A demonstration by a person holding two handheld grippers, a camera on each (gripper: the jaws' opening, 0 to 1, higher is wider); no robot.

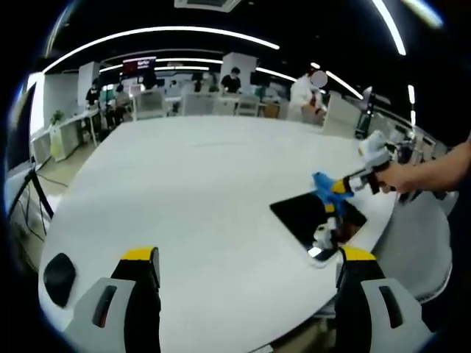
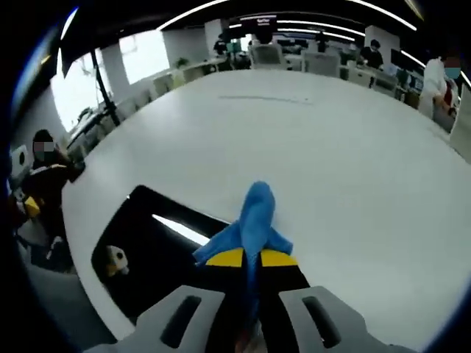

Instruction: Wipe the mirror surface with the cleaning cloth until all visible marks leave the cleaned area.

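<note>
Blue cloth (image 2: pixel 254 220) bunched in right tool (image 2: pixel 252 257), dark mirror (image 2: pixel 147 243) below

Table (image 1: pixel 199 184) wide open beyond mirror (image 2: pixel 158 243); small object (image 2: pixel 114 259), perhaps toy, on mirror.

Mirror (image 2: pixel 158 243) on white table (image 1: pixel 199 191)

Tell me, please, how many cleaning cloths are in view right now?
1: the blue cleaning cloth is clamped in the right hand-held gripper, held over the dark mirror near the white table's edge.
</note>
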